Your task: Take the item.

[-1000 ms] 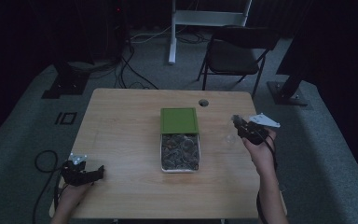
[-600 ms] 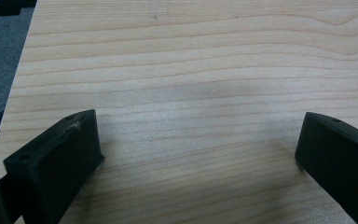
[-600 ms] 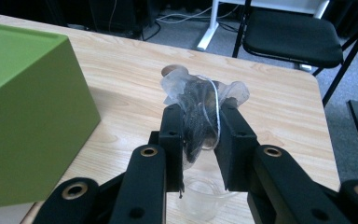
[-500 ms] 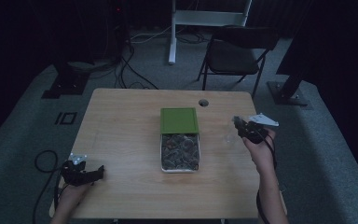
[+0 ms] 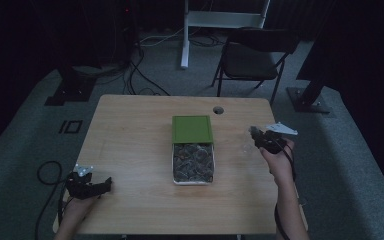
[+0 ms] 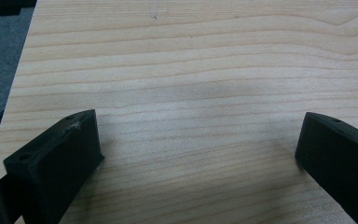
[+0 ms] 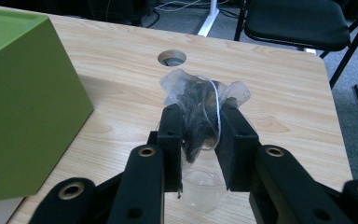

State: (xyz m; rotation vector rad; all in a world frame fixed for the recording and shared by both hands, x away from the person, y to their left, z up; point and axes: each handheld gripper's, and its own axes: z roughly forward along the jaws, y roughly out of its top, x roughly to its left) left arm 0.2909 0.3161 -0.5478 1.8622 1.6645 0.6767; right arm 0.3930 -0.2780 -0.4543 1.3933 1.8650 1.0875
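Dim room w/ grey carpet (image 5: 25,150); black folding chair (image 5: 252,57) far right, white desk frame (image 5: 220,20) far centre, cables (image 5: 140,65) far left

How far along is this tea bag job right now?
Done: the green lid is slid back, the tin open. In hand: the right claw pinches a tea bag above a clear cup. Left: lowering it in; the left claw rests open.

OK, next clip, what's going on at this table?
A person works a gripper in each hand at a wooden table. The right gripper is shut on a small translucent bag of dark material, held above a clear cup. The left gripper rests open at the table's near left corner, holding nothing. Mid-table sits a green box, with its open tray of similar packets.
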